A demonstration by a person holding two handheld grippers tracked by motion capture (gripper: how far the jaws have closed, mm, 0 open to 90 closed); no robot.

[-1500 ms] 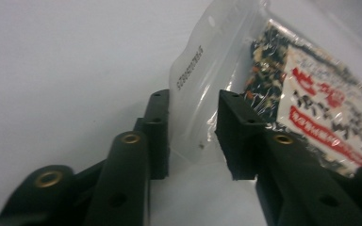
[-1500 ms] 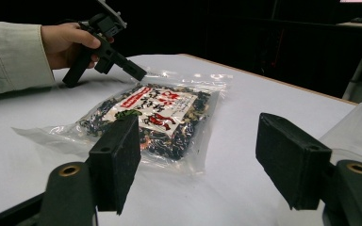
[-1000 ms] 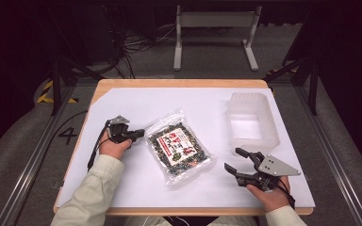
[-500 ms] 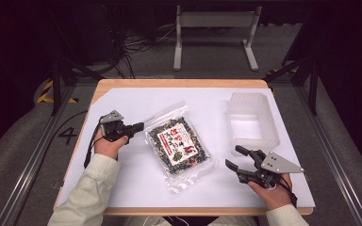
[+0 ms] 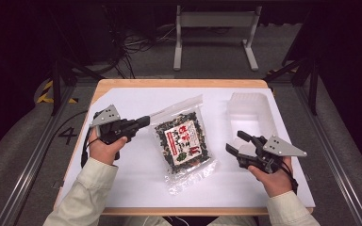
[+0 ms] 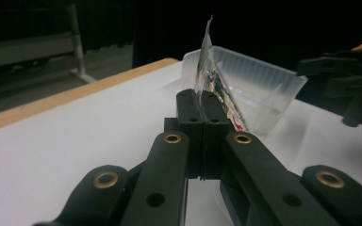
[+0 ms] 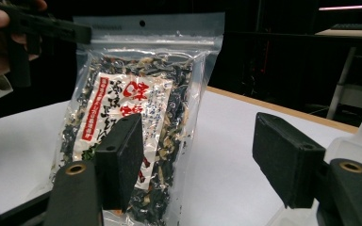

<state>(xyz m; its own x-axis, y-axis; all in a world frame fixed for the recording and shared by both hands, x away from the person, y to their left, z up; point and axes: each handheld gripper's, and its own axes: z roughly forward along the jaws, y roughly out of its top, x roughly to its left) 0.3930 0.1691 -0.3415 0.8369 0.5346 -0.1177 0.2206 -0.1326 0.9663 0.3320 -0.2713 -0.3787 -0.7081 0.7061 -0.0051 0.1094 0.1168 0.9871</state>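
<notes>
A clear bag of dark dried food with a red and white label [image 5: 183, 141] is lifted at its top left corner and leans over the white table [image 5: 136, 174]. My left gripper [image 5: 144, 120] is shut on that corner; in the left gripper view the clear film [image 6: 212, 75] rises from between the closed jaws. My right gripper [image 5: 238, 143] hangs open to the right of the bag, apart from it. In the right gripper view the bag [image 7: 136, 108] stands upright beyond the spread pads [image 7: 287, 165], with the left gripper [image 7: 42, 26] at its top corner.
A translucent plastic container [image 5: 252, 113] sits at the back right of the table, just beyond the right gripper, and appears again as the container [image 6: 259, 80] in the left gripper view. A metal stand [image 5: 214, 28] and cables lie on the floor behind the table.
My left gripper has risen and pulled the bag's corner up, tilting the bag off the table. The right gripper has shifted slightly toward the container and stays open.
</notes>
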